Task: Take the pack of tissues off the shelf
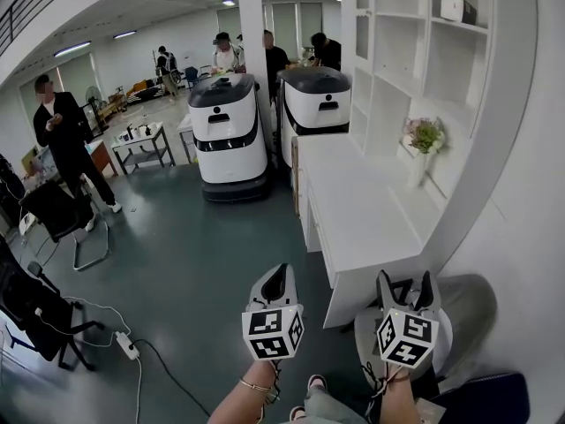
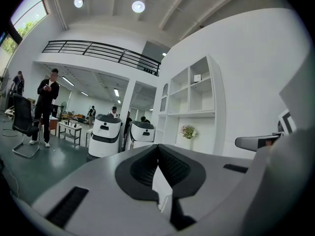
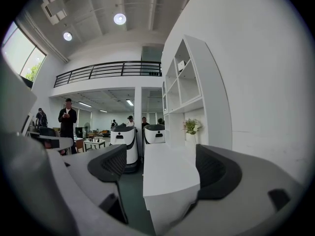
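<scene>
Open office hall, tall white shelf unit (image 1: 508, 87) on my right | small white pack of tissues (image 1: 457, 8) sits in a top compartment, well apart from both tools | left tool (image 1: 275, 283) closed, empty; right tool (image 1: 407, 291) wide open, empty | pack looks light and soft: I'd pinch its sides gently.

White counter (image 1: 362, 203), delivery robots (image 1: 228, 131) ahead
</scene>
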A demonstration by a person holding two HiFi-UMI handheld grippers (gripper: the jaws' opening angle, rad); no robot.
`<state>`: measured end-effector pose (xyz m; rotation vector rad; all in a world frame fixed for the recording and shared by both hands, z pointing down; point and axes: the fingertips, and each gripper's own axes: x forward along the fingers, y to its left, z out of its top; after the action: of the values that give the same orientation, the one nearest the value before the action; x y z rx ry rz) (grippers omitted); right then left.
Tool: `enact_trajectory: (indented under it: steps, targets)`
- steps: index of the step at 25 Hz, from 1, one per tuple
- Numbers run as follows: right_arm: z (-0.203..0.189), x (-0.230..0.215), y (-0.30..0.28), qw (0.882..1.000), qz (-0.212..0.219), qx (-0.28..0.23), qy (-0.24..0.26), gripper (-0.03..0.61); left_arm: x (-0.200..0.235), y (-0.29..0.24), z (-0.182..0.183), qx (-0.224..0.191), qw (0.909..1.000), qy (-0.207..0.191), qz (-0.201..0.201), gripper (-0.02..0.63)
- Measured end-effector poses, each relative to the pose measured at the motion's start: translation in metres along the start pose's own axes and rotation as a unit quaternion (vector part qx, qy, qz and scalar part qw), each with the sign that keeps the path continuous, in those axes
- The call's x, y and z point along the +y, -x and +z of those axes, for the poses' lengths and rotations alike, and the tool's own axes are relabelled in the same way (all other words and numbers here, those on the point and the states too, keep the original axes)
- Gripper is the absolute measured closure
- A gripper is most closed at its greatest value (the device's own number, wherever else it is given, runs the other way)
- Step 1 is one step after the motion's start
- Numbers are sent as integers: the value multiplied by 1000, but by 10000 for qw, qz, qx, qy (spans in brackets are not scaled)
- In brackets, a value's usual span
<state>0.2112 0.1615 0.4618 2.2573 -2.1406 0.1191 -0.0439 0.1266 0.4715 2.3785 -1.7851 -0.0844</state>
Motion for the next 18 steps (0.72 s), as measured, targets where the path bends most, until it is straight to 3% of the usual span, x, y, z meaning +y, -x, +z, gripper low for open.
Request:
enact_trajectory:
  steps: [8, 18]
  targets:
    - [-1, -7, -44, 10000, -89, 4, 21, 149, 6, -49, -4, 45, 9999, -23, -87, 597]
    - [20, -20, -147, 9996, -279, -46, -13, 156, 21, -160, 19, 19, 9996, -155, -253, 597]
